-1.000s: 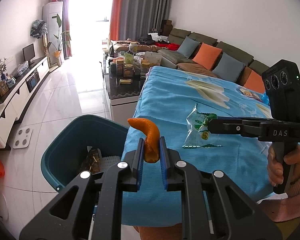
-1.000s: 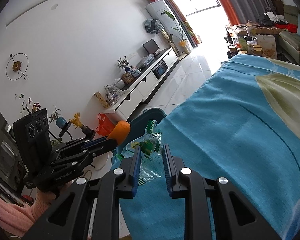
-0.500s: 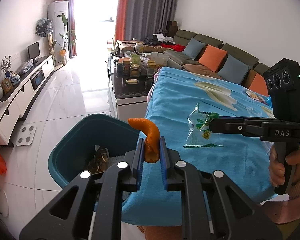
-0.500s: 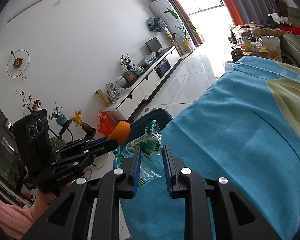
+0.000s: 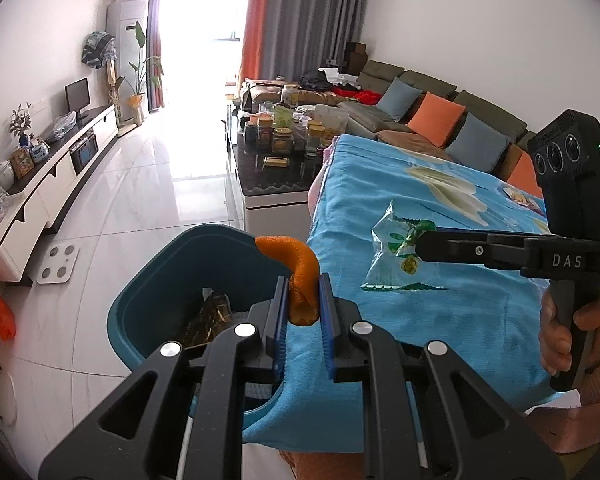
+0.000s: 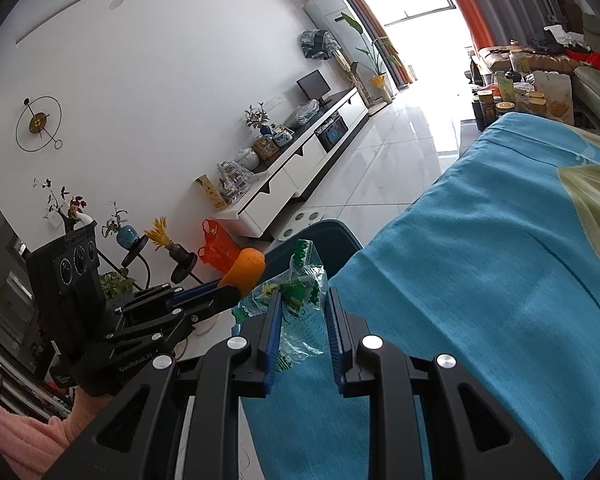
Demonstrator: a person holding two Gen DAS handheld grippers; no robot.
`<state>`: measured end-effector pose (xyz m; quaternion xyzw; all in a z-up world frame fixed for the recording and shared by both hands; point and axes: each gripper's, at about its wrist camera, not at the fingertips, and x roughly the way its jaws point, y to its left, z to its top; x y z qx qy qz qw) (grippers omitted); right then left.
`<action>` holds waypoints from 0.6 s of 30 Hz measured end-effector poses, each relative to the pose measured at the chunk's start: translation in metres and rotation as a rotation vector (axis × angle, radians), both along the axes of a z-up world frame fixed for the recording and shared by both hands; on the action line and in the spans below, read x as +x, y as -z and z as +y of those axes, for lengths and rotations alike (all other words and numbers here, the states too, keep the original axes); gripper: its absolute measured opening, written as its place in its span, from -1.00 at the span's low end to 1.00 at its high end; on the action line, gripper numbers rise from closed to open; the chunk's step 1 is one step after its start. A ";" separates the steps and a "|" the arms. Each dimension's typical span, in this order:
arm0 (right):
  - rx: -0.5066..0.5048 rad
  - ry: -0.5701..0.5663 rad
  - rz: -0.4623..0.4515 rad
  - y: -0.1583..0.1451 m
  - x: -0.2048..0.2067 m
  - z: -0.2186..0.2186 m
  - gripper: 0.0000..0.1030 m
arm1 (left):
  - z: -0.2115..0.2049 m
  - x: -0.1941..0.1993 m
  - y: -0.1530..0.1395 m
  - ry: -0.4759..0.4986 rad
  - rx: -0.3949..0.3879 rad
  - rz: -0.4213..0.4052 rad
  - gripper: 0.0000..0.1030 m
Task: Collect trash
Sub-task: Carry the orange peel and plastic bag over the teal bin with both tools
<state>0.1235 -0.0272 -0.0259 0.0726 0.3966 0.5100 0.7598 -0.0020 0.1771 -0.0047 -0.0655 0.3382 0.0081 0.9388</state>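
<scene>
In the left wrist view my left gripper is shut on a curled orange peel. It hangs at the blue-clothed table's corner, beside the open teal bin on the floor. A person's hand carries my right gripper in from the right, just above the cloth. It is shut on a clear wrapper with green print. In the right wrist view the wrapper sits crumpled between my right gripper's pads. The left gripper with the peel is close on its left, over the bin.
The bin holds a brown packet. A small printed packet lies far back on the blue cloth. A dark coffee table with several jars stands behind, a sofa right, a white scale on the floor.
Both views have swung slightly, so the bin sits a little nearer the middle. The peel and the wrapper stay gripped as before.
</scene>
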 end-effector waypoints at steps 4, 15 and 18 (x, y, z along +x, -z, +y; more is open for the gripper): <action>-0.006 -0.011 -0.002 0.001 0.000 0.007 -0.61 | 0.004 0.001 0.001 -0.014 -0.003 0.004 -0.71; -0.018 -0.032 -0.006 0.000 0.001 0.021 -0.61 | 0.015 0.001 0.006 -0.043 -0.012 0.013 -0.71; -0.022 -0.032 -0.005 0.001 0.001 0.025 -0.61 | 0.017 0.002 0.007 -0.047 -0.012 0.015 -0.71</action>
